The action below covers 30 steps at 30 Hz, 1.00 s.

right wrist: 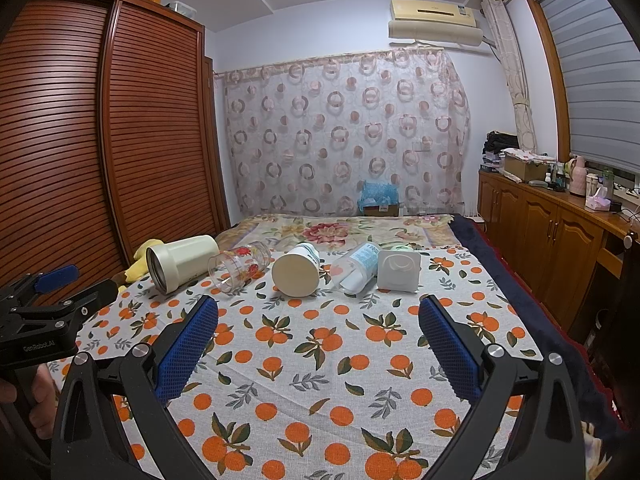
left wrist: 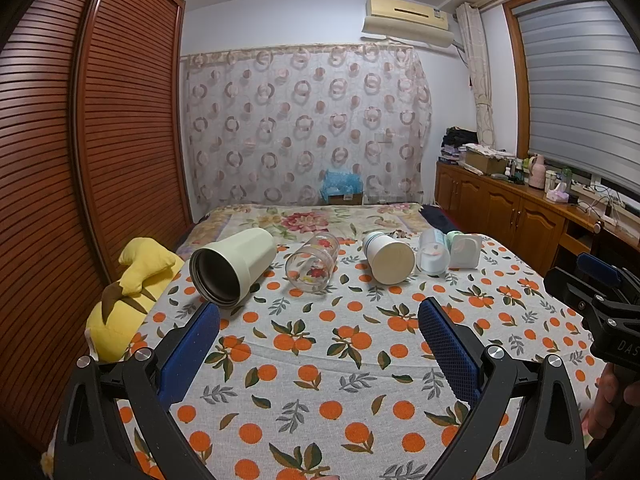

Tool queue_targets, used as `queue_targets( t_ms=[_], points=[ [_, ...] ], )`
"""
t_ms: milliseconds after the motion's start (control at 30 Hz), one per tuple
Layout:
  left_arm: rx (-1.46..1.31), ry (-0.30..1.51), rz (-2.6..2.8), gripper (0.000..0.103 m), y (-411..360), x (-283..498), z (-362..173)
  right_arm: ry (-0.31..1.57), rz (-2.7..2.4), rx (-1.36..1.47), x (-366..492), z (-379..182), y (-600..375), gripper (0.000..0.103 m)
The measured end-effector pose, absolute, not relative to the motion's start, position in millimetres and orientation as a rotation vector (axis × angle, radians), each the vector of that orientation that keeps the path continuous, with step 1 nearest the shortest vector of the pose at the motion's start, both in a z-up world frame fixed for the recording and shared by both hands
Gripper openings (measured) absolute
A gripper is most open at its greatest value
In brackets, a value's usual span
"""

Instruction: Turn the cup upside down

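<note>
Left wrist view shows the left gripper [left wrist: 319, 334] with blue pads spread wide and nothing between them, hovering over the orange-print cloth [left wrist: 320, 360] on the bed. Five cups lie on their sides in a row along the cloth's far edge (cream cup [left wrist: 236, 266] nearest the far left corner, glass cup [left wrist: 314, 262] beside it). Right gripper [right wrist: 319, 334] is likewise spread, holding nothing.

Five cups lie on their sides in a row on the orange-print cloth [right wrist: 320, 360]: one big cream cup [right wrist: 180, 262], one flowered glass [right wrist: 240, 266], one white cup [right wrist: 298, 270], one clear cup [right wrist: 354, 268], one square white cup [right wrist: 400, 271]. One yellow plush toy [left wrist: 132, 292] sits at nine o'clock.
</note>
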<state>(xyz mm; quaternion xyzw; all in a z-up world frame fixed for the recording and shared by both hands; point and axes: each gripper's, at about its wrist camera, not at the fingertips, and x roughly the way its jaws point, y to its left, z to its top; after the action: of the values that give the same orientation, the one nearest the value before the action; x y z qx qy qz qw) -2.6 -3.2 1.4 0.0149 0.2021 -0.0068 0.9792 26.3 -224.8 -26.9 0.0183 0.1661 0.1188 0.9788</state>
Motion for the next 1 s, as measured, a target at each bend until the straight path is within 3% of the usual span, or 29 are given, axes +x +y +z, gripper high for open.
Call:
queue_targets(
  t_ms=[1000],
  points=[
    [0.050,0.487,-0.089,0.096,-15.7,30.9,-3.4,0.386,0.262,0.049,42.3,-41.4,-231.5,0.101]
  ],
)
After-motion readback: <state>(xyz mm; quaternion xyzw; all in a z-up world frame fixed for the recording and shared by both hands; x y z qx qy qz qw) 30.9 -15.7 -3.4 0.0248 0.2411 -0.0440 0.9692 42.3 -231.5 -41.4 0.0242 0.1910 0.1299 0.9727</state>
